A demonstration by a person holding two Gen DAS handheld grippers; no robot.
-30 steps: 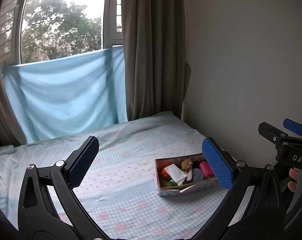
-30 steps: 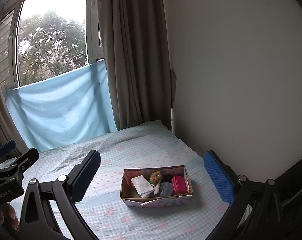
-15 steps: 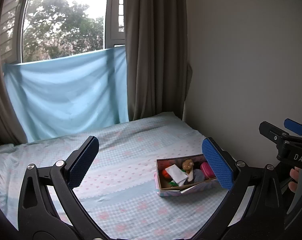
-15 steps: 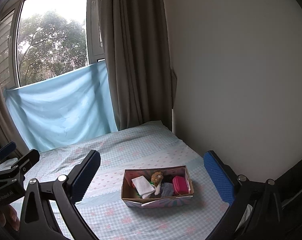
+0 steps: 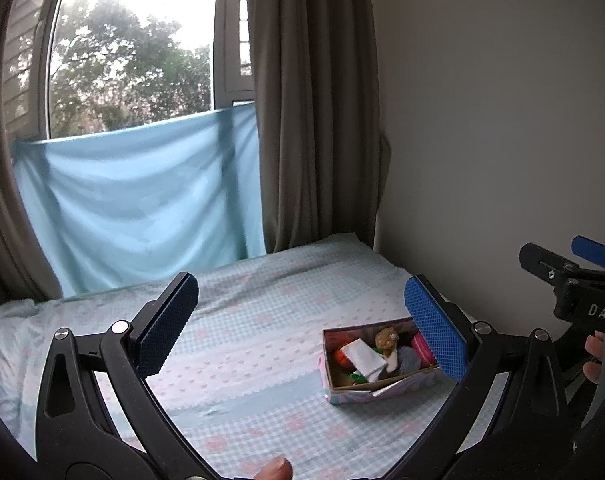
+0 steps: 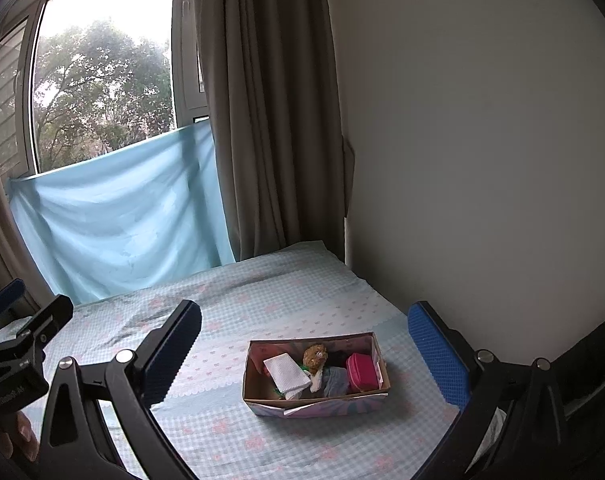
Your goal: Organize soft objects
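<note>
Daylight from the window [image 6: 102,92] falls across the bed [image 6: 262,304], made up in pale checked cloth, with a curtain [image 6: 270,120] at the wall corner. Near that corner sits the box [image 6: 316,406], and the soft things lie packed inside it: white cloth [image 6: 285,372], plush toy [image 6: 315,357], pink pouch [image 6: 362,370]. That reads as gathering nearly done. Both tools hang well back, the left gripper [image 5: 302,328] and right gripper [image 6: 304,354] spread wide and empty. Only the left view shows something orange [image 5: 339,358] in the box; only the right shows the pouch whole.
</note>
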